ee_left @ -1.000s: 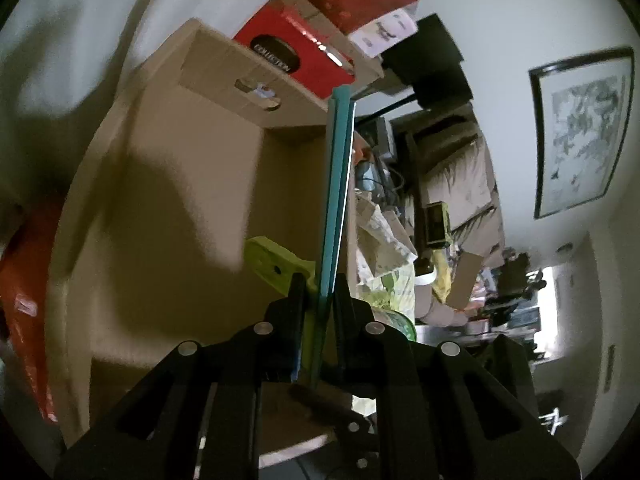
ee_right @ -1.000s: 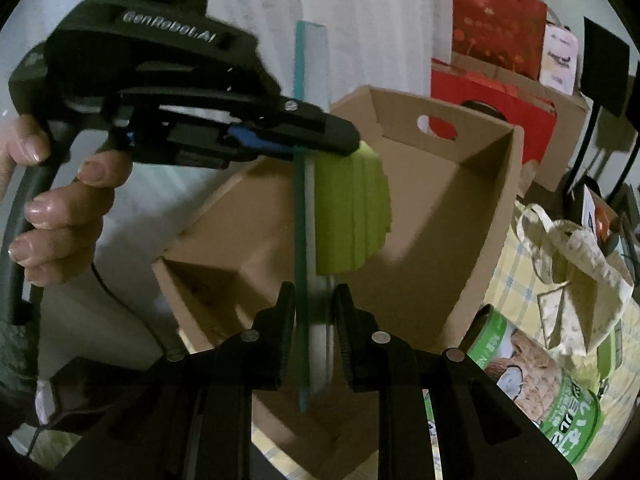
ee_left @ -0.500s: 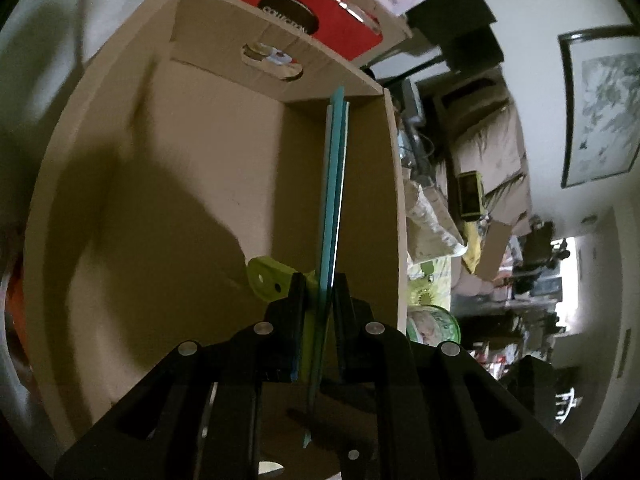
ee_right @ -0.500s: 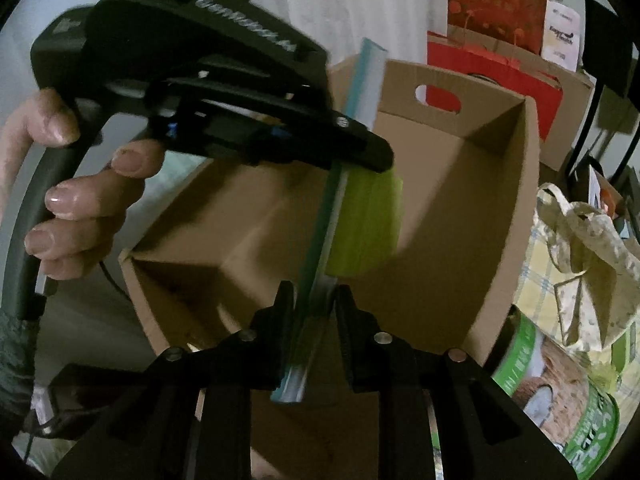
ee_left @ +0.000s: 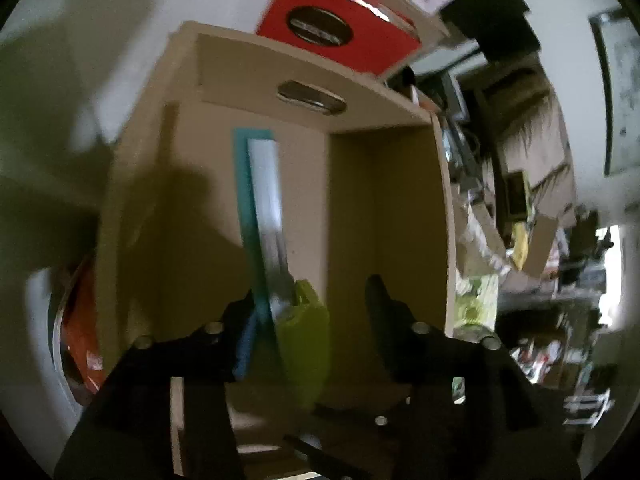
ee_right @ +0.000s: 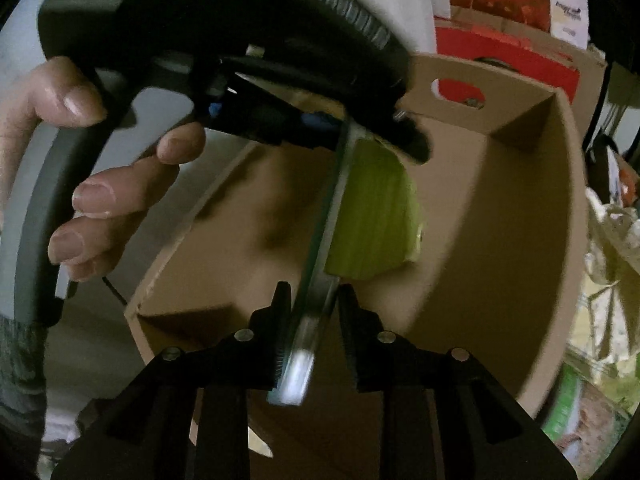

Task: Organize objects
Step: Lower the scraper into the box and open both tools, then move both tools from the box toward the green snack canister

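A thin teal and white board [ee_left: 264, 208] with a lime-green piece [ee_left: 304, 332] on it hangs inside an open cardboard box [ee_left: 380, 208]. My left gripper [ee_left: 310, 292] is opening. The board leans on its left finger, and the right finger stands well clear. In the right wrist view the board [ee_right: 324, 240] and the green piece [ee_right: 372, 208] run tilted up from my right gripper [ee_right: 314, 296]. Its jaws still touch the board's lower end and are starting to ease open. A hand [ee_right: 120, 184] holds the left gripper [ee_right: 372, 136] above the box [ee_right: 520, 220].
A red box [ee_left: 340, 28] and other cartons stand behind the cardboard box. A green-labelled can [ee_right: 580, 412] and a checked bag [ee_right: 612, 240] lie to its right. Something orange [ee_left: 80, 340] sits at its left. Cluttered shelves and a framed picture [ee_left: 616, 80] fill the far right.
Both grippers have come down toward the box with the board. The left jaws have spread wide off the board, which now tilts; the right jaws have widened slightly.
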A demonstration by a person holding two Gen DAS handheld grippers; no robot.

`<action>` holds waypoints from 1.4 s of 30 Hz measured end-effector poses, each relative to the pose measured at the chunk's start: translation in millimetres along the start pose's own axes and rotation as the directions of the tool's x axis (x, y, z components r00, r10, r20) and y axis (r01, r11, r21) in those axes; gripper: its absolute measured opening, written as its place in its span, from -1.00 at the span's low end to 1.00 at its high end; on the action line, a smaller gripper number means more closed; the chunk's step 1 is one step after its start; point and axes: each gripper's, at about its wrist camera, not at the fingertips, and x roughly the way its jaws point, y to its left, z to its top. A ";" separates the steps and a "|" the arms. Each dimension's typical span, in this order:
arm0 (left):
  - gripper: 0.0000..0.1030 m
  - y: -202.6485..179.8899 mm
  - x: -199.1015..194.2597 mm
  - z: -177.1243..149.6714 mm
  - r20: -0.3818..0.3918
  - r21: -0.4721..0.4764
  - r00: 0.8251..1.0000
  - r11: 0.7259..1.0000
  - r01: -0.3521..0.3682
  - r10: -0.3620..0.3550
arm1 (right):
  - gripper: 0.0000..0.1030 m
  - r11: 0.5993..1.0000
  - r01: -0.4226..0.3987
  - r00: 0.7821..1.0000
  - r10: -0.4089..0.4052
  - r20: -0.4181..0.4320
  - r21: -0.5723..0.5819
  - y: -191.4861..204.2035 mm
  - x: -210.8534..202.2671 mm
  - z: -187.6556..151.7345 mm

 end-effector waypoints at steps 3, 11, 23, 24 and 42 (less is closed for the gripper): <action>0.06 7.5 -14.2 -2.4 0.042 -0.028 0.998 0.999 0.043 -0.041 | -0.54 0.999 -0.027 1.000 0.027 -0.006 0.035 -0.7 6.3 2.6; 0.11 3.2 -35.8 -14.2 0.117 0.010 0.993 1.000 -0.002 0.001 | -0.54 0.998 -0.031 1.000 0.031 0.004 0.063 -6.0 2.8 -6.2; 0.30 -8.4 -48.0 -40.0 0.137 0.076 0.989 0.995 -0.072 0.061 | -0.53 0.998 0.061 0.997 -0.061 0.043 0.015 1.2 -35.6 -24.1; 0.30 -9.2 -45.9 -46.1 0.130 0.086 0.989 0.993 -0.085 0.073 | -0.52 0.998 0.064 0.997 -0.065 0.044 0.014 0.7 -37.4 -22.5; -0.36 -29.3 42.4 -102.3 -0.023 0.308 0.911 0.870 -0.386 0.412 | -0.17 0.991 0.129 0.987 -0.125 0.104 -0.031 -3.5 -99.6 -49.5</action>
